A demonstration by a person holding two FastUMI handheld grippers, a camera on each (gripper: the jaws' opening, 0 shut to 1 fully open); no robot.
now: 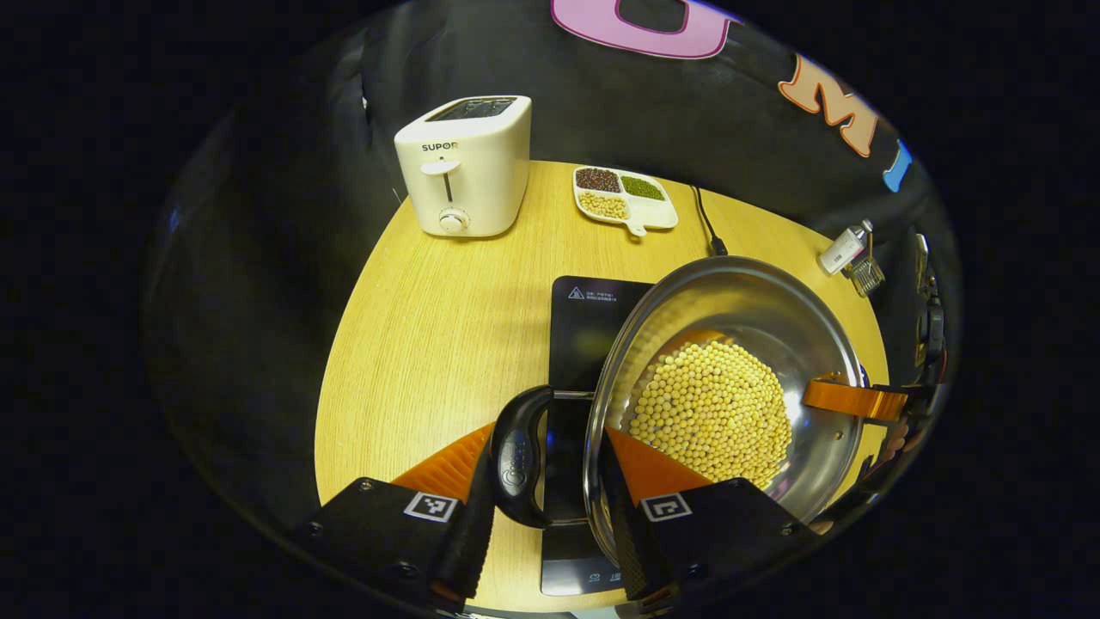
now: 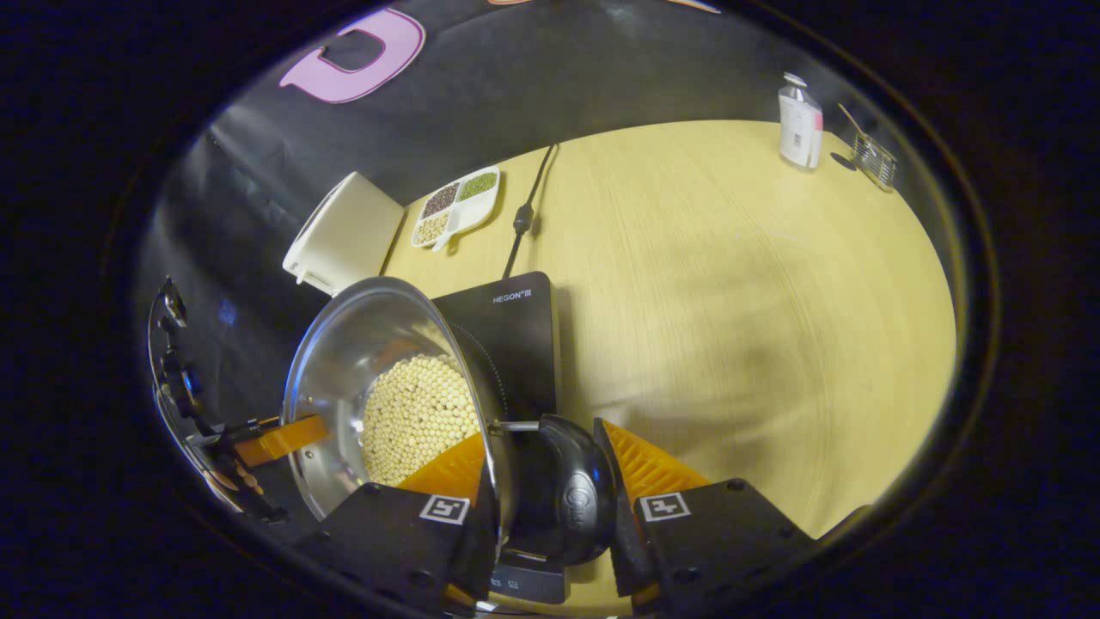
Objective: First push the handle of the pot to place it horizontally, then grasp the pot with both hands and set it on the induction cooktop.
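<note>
Pot in the air, or so it looks: the shiny steel pot (image 1: 730,344) full of pale yellow beans hangs tilted over the black glass induction cooktop (image 1: 593,327) on the round wooden table (image 1: 430,344). The left gripper (image 1: 550,507) clamps the pot's black side handle (image 1: 518,456) and rim; the right gripper (image 2: 550,507) pinches the opposite black handle (image 2: 571,490). Handle-pushing seems done. What remains is lowering it flat onto the cooktop and letting go.
</note>
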